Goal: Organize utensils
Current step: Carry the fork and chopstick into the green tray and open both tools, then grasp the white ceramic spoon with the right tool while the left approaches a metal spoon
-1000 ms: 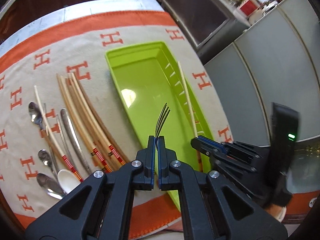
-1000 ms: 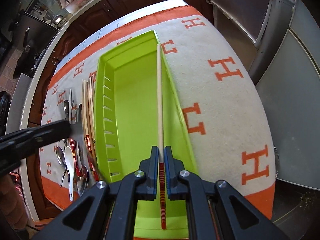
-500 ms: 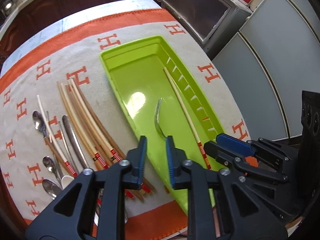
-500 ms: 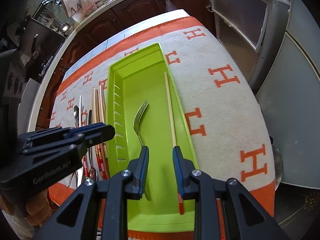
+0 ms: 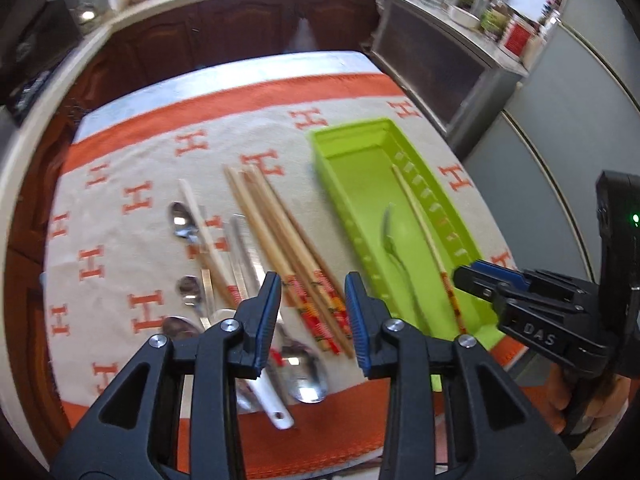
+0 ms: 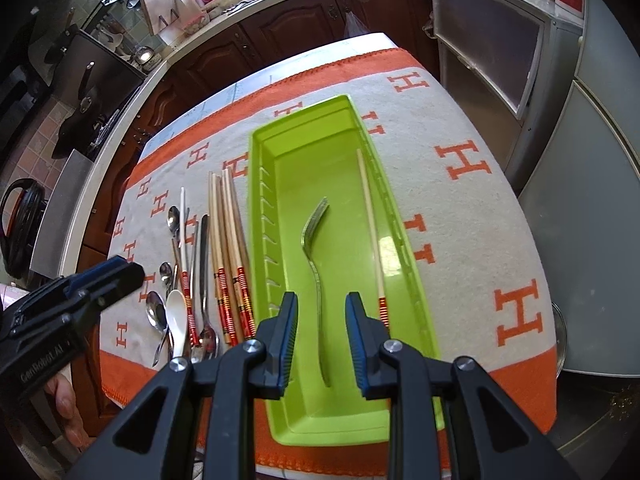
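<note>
Lying loose on the left of the counter's towel (image 6: 460, 216), several spoons (image 6: 156, 314) and a bundle of chopsticks (image 6: 228, 264) are not yet sorted. Left tongs (image 5: 313, 312) hover above them, spread wide and holding nothing. Right of the bundle, the green tray (image 6: 280, 148) holds only 1 fork (image 6: 314, 248) and 1 chopstick (image 6: 370, 224). Right tongs (image 6: 321, 336) hang over its near end, equally wide and empty. Most sorting seems left.

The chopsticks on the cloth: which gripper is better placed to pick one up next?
Probably the left gripper. It is open and points at the chopsticks on the cloth, left of the green tray. The right gripper, also open, hovers over the tray.
</note>
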